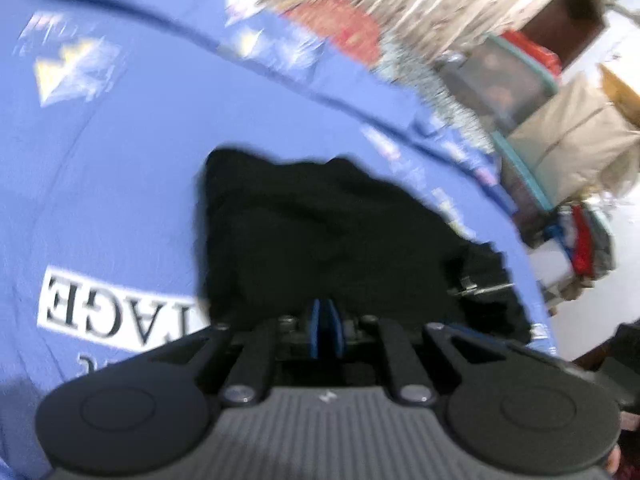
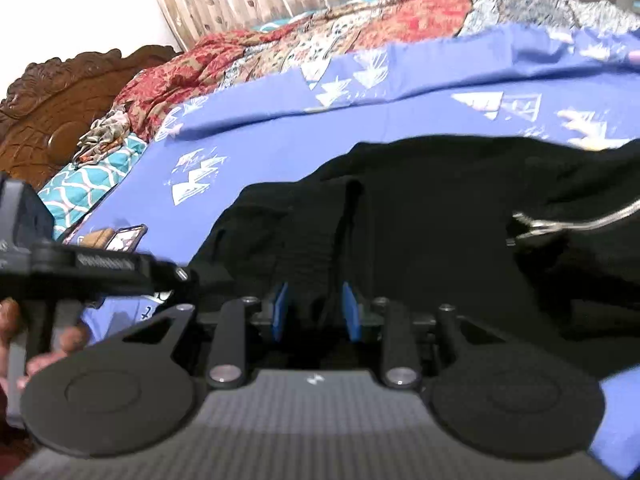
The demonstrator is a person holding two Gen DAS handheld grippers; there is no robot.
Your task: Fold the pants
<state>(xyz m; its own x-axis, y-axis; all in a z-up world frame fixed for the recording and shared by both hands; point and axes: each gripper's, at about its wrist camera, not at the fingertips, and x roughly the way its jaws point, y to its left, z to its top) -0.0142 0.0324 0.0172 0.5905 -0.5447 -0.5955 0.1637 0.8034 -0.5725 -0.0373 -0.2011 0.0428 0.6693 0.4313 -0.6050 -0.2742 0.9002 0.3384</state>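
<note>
My left hand-held gripper (image 1: 326,312) is pinched tight, its tips on the black pants (image 1: 320,232). My right hand-held gripper (image 2: 315,300) is wide apart around a pants fold on the blue bedsheet (image 2: 280,136).

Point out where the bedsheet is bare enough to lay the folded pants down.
Bare blue sheet lies left of and beyond the black pants, up to the red patterned quilt. In the left wrist view, another open stretch runs left of the pants, around the printed label. It is crowded near the phone and metal clip.
</note>
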